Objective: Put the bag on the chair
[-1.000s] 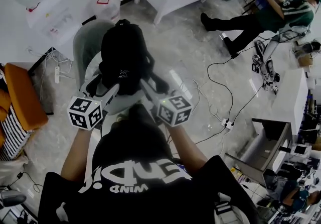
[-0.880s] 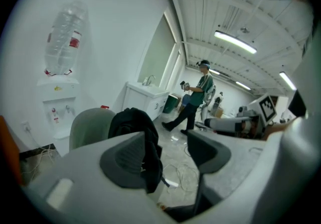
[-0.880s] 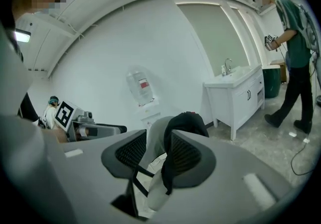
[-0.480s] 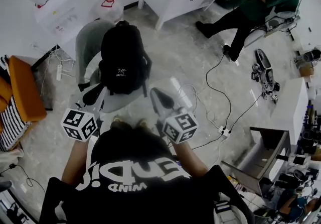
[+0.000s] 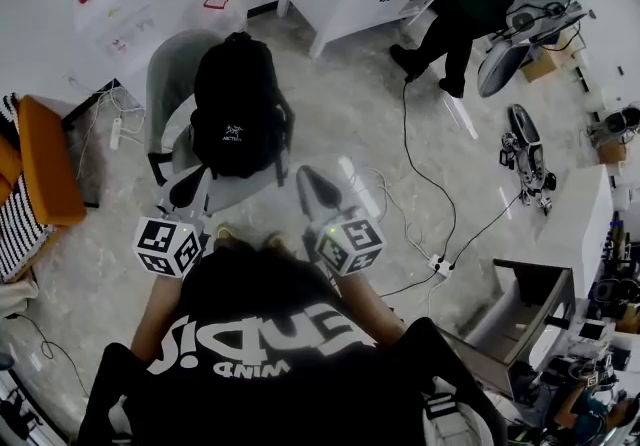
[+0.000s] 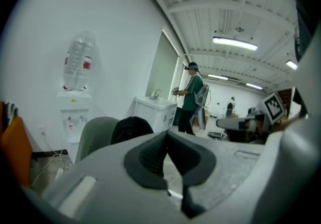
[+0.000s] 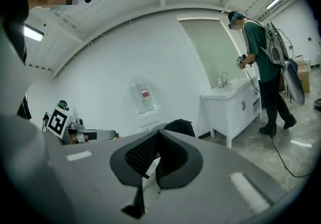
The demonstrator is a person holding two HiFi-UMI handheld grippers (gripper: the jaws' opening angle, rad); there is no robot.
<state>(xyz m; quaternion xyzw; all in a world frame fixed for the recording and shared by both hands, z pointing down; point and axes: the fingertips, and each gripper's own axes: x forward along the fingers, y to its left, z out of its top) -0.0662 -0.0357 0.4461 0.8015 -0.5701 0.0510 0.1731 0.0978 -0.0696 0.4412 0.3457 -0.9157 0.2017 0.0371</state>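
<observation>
Two tools: the left gripper [image 6: 167,138] and right gripper [image 7: 157,141], each with jaws closed and empty, near the black bag [image 5: 236,119] seated on the grey chair [image 5: 170,84].

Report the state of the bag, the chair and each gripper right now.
Black bag: standing on the seat against the backrest, not held.
Grey chair: occupied by the bag.
Left gripper: shut, empty, clear of the bag.
Right gripper: shut, empty, clear of the bag.
</observation>
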